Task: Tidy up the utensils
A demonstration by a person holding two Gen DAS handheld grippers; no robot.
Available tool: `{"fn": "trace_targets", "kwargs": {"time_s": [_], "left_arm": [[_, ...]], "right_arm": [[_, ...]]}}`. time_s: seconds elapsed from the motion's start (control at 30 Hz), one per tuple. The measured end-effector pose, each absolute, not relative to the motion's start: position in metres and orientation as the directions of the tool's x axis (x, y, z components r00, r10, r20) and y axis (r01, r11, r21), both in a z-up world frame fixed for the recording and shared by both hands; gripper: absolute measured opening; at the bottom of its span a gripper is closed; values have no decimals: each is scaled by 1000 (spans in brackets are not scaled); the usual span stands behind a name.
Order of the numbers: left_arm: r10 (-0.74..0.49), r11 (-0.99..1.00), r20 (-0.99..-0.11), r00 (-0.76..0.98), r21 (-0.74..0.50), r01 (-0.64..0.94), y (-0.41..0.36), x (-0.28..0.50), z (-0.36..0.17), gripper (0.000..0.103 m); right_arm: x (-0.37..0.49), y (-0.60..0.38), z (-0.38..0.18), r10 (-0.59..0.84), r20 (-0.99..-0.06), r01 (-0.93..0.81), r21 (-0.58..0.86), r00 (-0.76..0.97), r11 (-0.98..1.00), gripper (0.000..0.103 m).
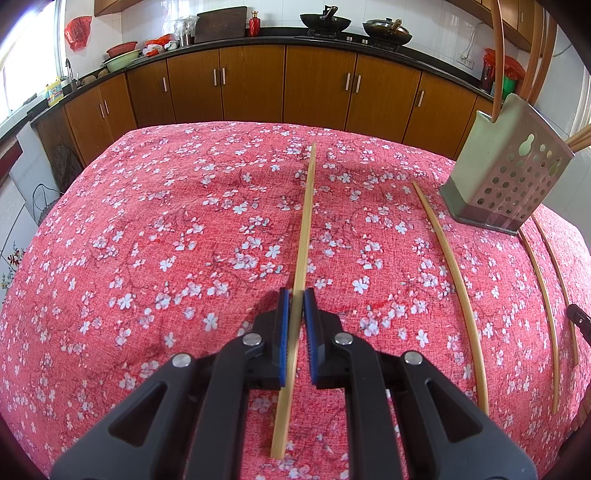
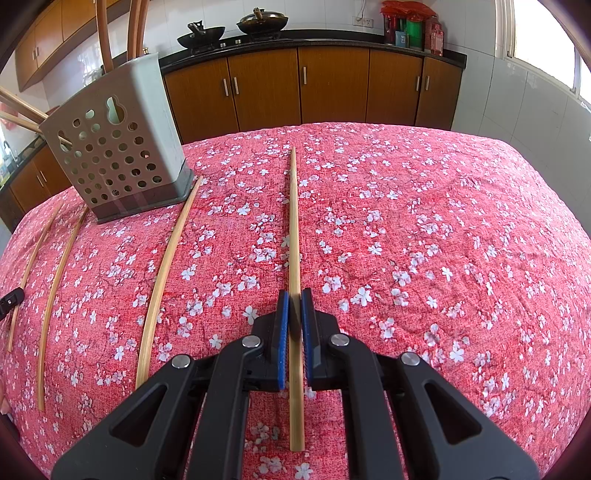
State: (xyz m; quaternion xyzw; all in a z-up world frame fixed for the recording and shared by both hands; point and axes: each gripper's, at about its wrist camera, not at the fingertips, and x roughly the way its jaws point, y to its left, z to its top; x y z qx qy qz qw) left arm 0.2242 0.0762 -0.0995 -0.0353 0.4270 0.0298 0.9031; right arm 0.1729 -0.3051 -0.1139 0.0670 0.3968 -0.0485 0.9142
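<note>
In the left wrist view my left gripper (image 1: pixel 297 295) is shut on a bamboo chopstick (image 1: pixel 306 221) that points away over the red floral tablecloth (image 1: pixel 166 221). In the right wrist view my right gripper (image 2: pixel 294 295) is shut on another bamboo chopstick (image 2: pixel 294 221). A grey perforated utensil holder (image 1: pixel 506 170) stands at the right and holds several chopsticks; it also shows in the right wrist view (image 2: pixel 114 147) at the left. Three loose chopsticks lie beside it, the nearest one (image 1: pixel 452 280) right of my left gripper and, in the right wrist view, (image 2: pixel 166 273) left of my right gripper.
Brown kitchen cabinets (image 1: pixel 251 85) with a dark counter run behind the table. Woks (image 1: pixel 325 22) sit on the stove. A sink and bowls (image 1: pixel 122 59) are at the far left. The tip of the other gripper (image 1: pixel 580 319) shows at the right edge.
</note>
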Motion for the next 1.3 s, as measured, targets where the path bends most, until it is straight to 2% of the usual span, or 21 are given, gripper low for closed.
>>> {"fn": "trace_targets", "kwargs": {"time_s": [1.0, 1.27, 1.3], "left_arm": [[17, 996, -776, 631, -45, -83, 77, 224, -98, 12], [29, 999, -779, 626, -4, -52, 72, 202, -97, 13], [31, 999, -779, 626, 1, -48, 71, 201, -97, 10]], "right_arm": [[173, -305, -114, -35, -732, 143, 86, 680, 986, 8], [155, -301, -115, -21, -732, 121, 83, 681, 989, 8], [154, -303, -115, -14, -731, 120, 94, 682, 988, 8]]}}
